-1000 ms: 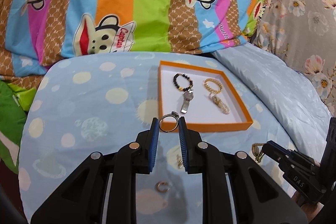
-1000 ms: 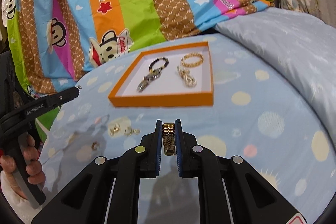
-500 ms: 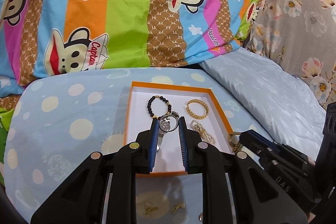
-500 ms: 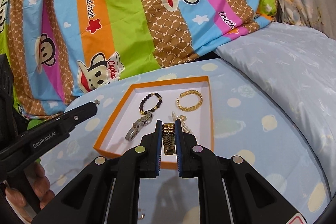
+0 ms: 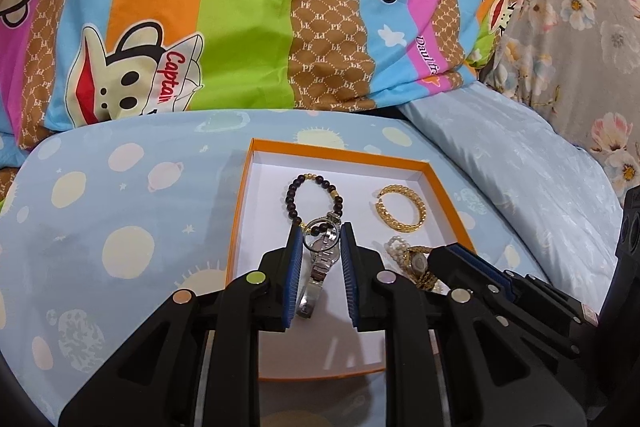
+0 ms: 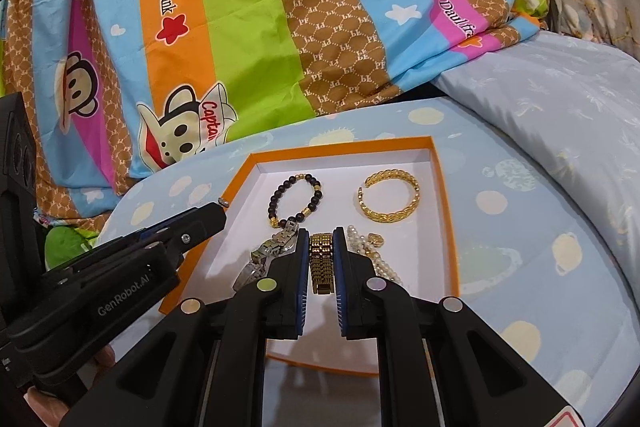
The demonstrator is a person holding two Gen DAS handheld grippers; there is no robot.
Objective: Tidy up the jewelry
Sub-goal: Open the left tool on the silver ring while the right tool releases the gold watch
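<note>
**Both grippers over the jewelry tray**

Bedding fills the scene: a striped cartoon-monkey quilt point(image 5: 248, 7) lies behind a pale blue spotted sheet point(image 5: 100, 211). On the sheet sits a shallow orange-rimmed white cardboard tray point(image 5: 444, 187). Over it, the left gripper point(image 5: 320, 239) pinches a thin silver ring point(image 5: 320, 229) between its blue pads, above a silver link watch point(image 5: 318, 271) lying in the tray. The right gripper point(image 6: 322, 239) clamps a gold link watch band point(image 6: 322, 263) over the tray's near half. Inside the tray lie a dark beaded bracelet point(image 6: 294, 201), a woven gold cuff bangle point(image 6: 390, 197) and a pearl strand point(image 6: 370, 251).
</note>
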